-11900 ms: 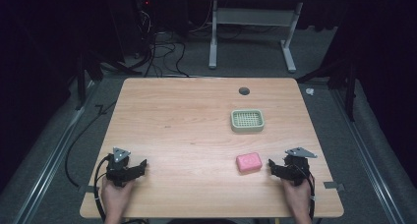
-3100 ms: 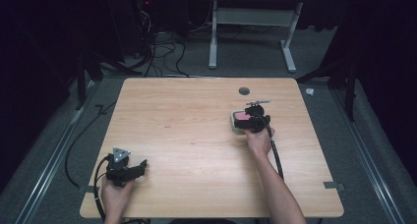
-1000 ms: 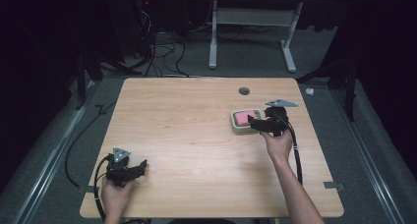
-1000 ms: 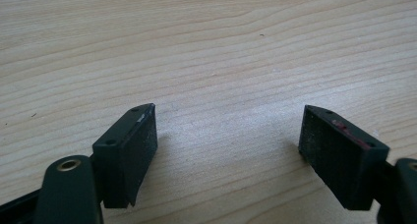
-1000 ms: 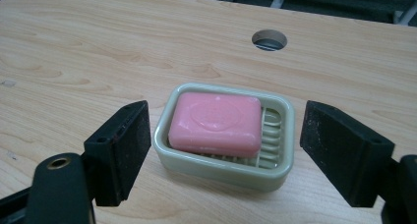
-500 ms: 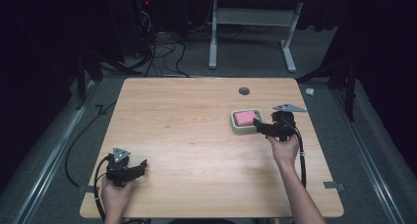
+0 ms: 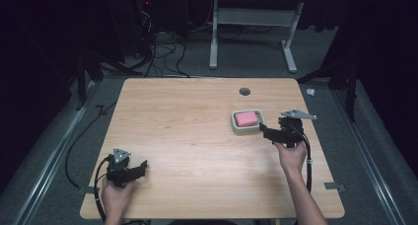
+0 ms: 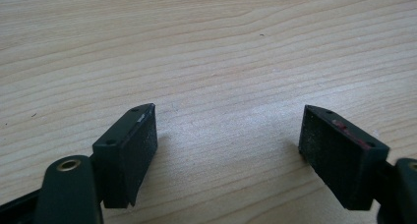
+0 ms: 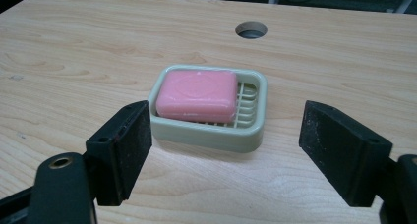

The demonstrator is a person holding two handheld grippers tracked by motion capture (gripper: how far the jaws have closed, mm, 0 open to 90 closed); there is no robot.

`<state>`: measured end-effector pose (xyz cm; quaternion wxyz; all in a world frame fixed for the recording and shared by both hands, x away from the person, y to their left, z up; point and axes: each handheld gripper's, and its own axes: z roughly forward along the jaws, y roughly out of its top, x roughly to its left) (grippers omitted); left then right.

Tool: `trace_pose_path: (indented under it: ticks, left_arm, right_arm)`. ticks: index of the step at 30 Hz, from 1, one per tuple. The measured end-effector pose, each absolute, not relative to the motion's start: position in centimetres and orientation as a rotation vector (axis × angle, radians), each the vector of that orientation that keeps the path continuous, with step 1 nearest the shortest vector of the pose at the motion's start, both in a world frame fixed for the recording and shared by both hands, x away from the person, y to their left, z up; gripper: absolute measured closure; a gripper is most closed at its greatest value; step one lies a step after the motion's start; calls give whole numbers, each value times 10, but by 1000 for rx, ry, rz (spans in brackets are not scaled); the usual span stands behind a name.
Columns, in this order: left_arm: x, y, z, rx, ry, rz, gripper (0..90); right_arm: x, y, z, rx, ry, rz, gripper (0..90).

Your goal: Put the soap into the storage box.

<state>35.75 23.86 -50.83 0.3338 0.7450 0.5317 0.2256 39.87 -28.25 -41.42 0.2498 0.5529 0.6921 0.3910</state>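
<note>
On the desk, right half: we see a pale green soap dish [image 7: 248,122] with a pink soap bar [image 7: 246,118] lying in it, near the round cable hole [image 7: 244,92] in the desk [image 7: 197,136].
Soap in dish: in the right gripper view the soap bar [image 9: 196,95] sits toward one end of the soap dish [image 9: 211,135], leaving the slatted floor bare at the other end; we judge the slats are there to let a wet bar drain.
Right hand-held gripper [image 7: 268,131]: it sits just beside the dish on the dish's right, jaws pointing at it, spread wide with nothing between them; in its own view the dish lies beyond the jaw tips, apart from both pads.
Why it sits so: we judge the soap is already resting where it belongs, so the open jaws need hold nothing.
Left hand-held gripper [image 7: 137,170]: it rests low at the near left corner of the desk, well apart from the dish; its own view shows jaws wide apart over bare wood.
Why it sits so: we judge it is parked out of the way, since one small bar needs just one hand.
Risk: the dish looks light, so a jaw brushing its rim could slide it.
</note>
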Motion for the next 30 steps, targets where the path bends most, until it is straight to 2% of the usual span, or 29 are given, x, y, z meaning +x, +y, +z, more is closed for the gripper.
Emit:
trace_pose_path:
  ticks: [30]
  left_arm:
    - [357, 239, -508, 1946, 1388, 590, 229]
  right_arm:
    - [366, -297, -421, 1516, 1866, 1107, 222]
